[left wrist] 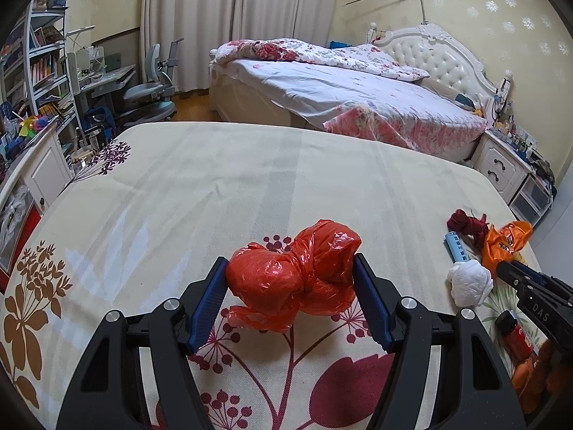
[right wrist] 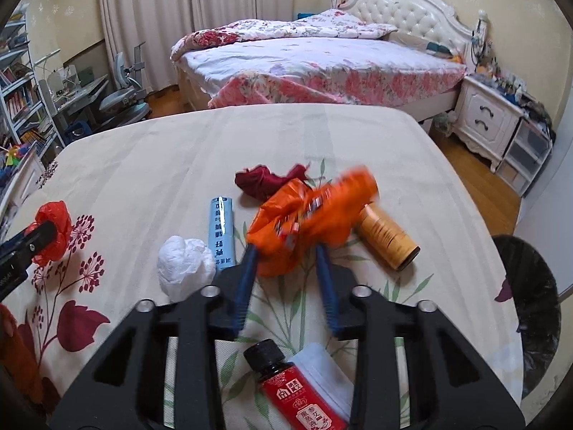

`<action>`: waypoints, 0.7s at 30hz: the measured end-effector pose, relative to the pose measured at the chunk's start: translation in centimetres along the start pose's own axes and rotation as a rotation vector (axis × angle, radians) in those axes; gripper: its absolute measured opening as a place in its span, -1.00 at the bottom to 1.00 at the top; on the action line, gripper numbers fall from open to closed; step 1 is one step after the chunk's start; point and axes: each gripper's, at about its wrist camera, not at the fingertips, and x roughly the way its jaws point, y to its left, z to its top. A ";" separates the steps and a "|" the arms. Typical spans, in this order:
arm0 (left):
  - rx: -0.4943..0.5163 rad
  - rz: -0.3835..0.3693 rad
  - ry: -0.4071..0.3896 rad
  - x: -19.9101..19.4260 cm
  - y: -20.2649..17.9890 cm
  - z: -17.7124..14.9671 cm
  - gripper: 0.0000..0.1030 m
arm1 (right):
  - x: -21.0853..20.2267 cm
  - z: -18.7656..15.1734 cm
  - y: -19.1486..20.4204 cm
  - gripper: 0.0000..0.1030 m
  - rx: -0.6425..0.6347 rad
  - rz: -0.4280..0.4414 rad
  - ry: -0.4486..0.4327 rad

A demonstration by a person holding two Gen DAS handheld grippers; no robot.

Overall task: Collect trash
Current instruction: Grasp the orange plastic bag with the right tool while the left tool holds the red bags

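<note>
1. Nearest my right tool (right wrist: pixel 286 254), a red bottle (right wrist: pixel 304 397) with a black cap lies on the worktop (right wrist: pixel 150 157), partly over a white packet (right wrist: pixel 322 369).
2. On my right, the tool's blue fingers (right wrist: pixel 247 279) are clamped on an orange wrapper (right wrist: pixel 308 222), which is blurred in the right wrist view and looks lifted off the cloth.
3. On my left, the left tool (left wrist: pixel 290 279) is clamped on a red bag (left wrist: pixel 293 276), crumpled into a ball between the blue pads (left wrist: pixel 211 294); the jaws stand fairly wide because the bag fills them.
4. Just left of my right tool sits a white wad (right wrist: pixel 186 268), touching or nearly touching a blue tube (right wrist: pixel 222 233) with printed characters that lies along the cloth.
5. Right of the orange wrapper a yellow can (right wrist: pixel 386 236) lies on its side, its near end partly hidden by the wrapper.
6. Behind the wrapper, a dark red scrap (right wrist: pixel 265 179) rests on the cloth.
7. At the right edge of the worktop, a black bin (right wrist: pixel 530 308) shows, below the surface level.
8. Beyond the worktop stands a bed (left wrist: pixel 358 89) with floral bedding, with a white nightstand (right wrist: pixel 487 118) to its right.
9. Far left I see a desk chair (left wrist: pixel 154 86) and bookshelves (left wrist: pixel 39 61) against the wall, with curtains (left wrist: pixel 232 18) behind.
</note>
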 end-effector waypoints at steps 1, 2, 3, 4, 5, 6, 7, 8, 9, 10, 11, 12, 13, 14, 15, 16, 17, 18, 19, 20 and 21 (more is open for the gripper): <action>0.002 -0.001 0.000 0.0 0.0 0.0 0.31 | 0.0 -0.1 0.0 -0.60 0.000 -0.001 0.000; 0.004 -0.001 0.000 -0.1 -0.1 -0.1 0.30 | 0.0 -0.2 0.0 -0.62 0.004 0.002 -0.002; 0.005 -0.002 0.000 0.0 -0.2 -0.2 0.30 | 0.0 -0.2 0.0 -0.64 0.007 0.006 -0.001; 0.006 -0.003 0.001 -0.1 -0.3 -0.2 0.30 | 0.0 -0.3 -0.1 -0.73 0.008 0.011 0.001; 0.007 -0.003 0.003 -0.1 -0.3 -0.3 0.30 | -0.1 -0.3 -0.1 -0.80 0.007 0.013 0.000; 0.007 -0.003 0.003 -0.1 -0.4 -0.4 0.30 | -0.2 -0.4 -0.1 -0.83 0.007 0.015 -0.001; 0.010 -0.002 0.003 -0.1 -0.4 -0.4 0.30 | -0.3 -0.4 -0.2 -0.84 0.006 0.017 0.000; 0.011 -0.001 0.003 -0.1 -0.4 -0.4 0.30 | -0.4 -0.5 -0.2 -0.84 0.006 0.018 0.001; 0.011 -0.001 0.002 -0.2 -0.3 -0.4 0.30 | -0.4 -0.5 -0.3 -0.84 0.009 0.021 0.002; 0.009 -0.001 0.001 -0.2 -0.4 -0.4 0.30 | -0.5 -0.5 -0.4 -0.82 0.016 0.027 0.007; 0.009 0.003 -0.002 -0.2 -0.4 -0.4 0.30 | -0.5 -0.6 -0.6 -0.70 0.026 0.032 0.011; 0.008 0.007 -0.005 -0.2 -0.3 -0.4 0.30 | -0.5 -0.5 -0.8 -0.53 0.039 0.034 0.011; 0.005 0.010 -0.009 -0.3 -0.2 -0.3 0.30 | -0.7 -0.4 -1.0 -0.13 0.054 0.036 0.001; 0.002 0.013 -0.012 -0.4 0.0 -0.2 0.31 | -0.8 -0.3 -1.1 0.07 0.066 0.035 -0.011; 0.000 0.016 -0.016 -0.5 0.2 0.0 0.30 | -0.8 -0.1 -1.2 0.07 0.070 0.033 -0.014; -0.002 0.022 -0.020 -0.5 0.4 0.1 0.30 | -0.8 0.1 -1.2 0.07 0.071 0.033 -0.014; -0.003 0.026 -0.024 -0.5 0.6 0.2 0.30 | -0.7 0.3 -1.1 0.07 0.074 0.035 -0.015; -0.006 0.030 -0.027 -0.5 0.8 0.3 0.30 | -0.5 0.5 -1.1 0.07 0.075 0.036 -0.014; -0.008 0.034 -0.029 -0.5 1.0 0.5 0.30 | -0.2 0.7 -1.0 0.07 0.077 0.033 -0.009; -0.011 0.037 -0.031 -0.4 1.3 0.6 0.30 | 0.1 0.8 -0.9 0.07 0.077 0.030 -0.002; -0.014 0.040 -0.031 -0.4 1.5 0.7 0.31 | 0.3 1.0 -0.8 0.07 0.077 0.028 0.003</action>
